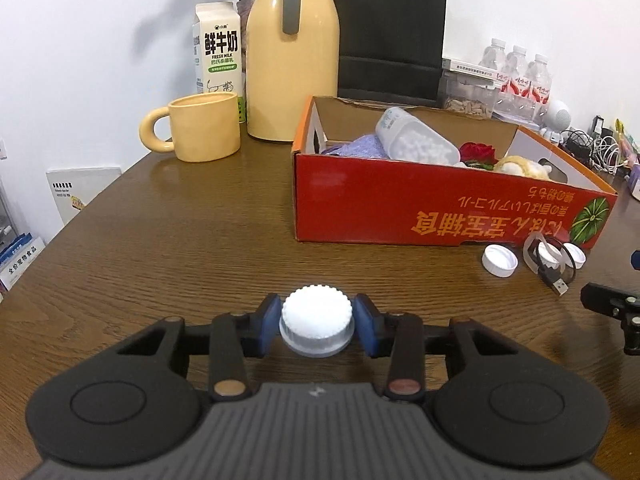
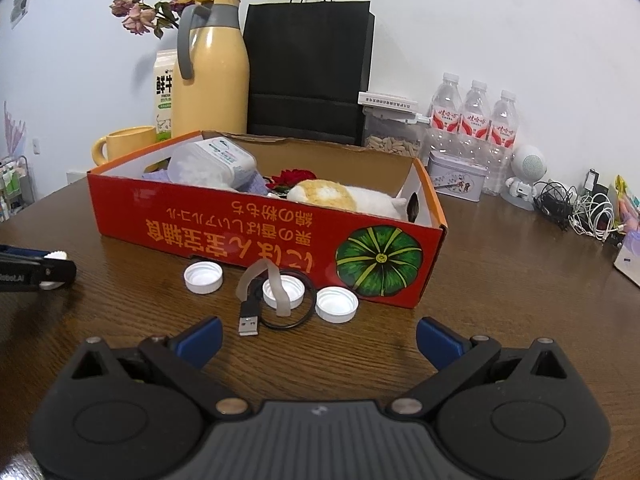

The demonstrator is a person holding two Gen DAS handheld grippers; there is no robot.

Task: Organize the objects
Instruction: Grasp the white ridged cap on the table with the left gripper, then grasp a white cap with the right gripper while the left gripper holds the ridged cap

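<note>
My left gripper (image 1: pixel 316 322) is shut on a white ribbed bottle cap (image 1: pixel 316 316), held over the wooden table in front of the red cardboard box (image 1: pixel 440 212). The box holds a clear bottle of white balls (image 1: pixel 416 136), a purple cloth, a red flower and a plush toy (image 2: pixel 340 196). My right gripper (image 2: pixel 318 338) is open and empty, just short of three white caps (image 2: pixel 203 277) (image 2: pixel 294 285) (image 2: pixel 337 304) and a coiled black USB cable (image 2: pixel 250 322) that lie by the box's (image 2: pixel 256 232) front wall. The left gripper (image 2: pixel 52 270) shows at the far left.
A yellow mug (image 1: pixel 200 126), milk carton (image 1: pixel 218 52), yellow thermos jug (image 1: pixel 292 52) and black paper bag (image 1: pixel 392 32) stand behind the box. Water bottles (image 2: pixel 472 120), a metal tin (image 2: pixel 456 176), a small white robot figure (image 2: pixel 524 176) and tangled cables (image 2: pixel 580 208) are at the back right.
</note>
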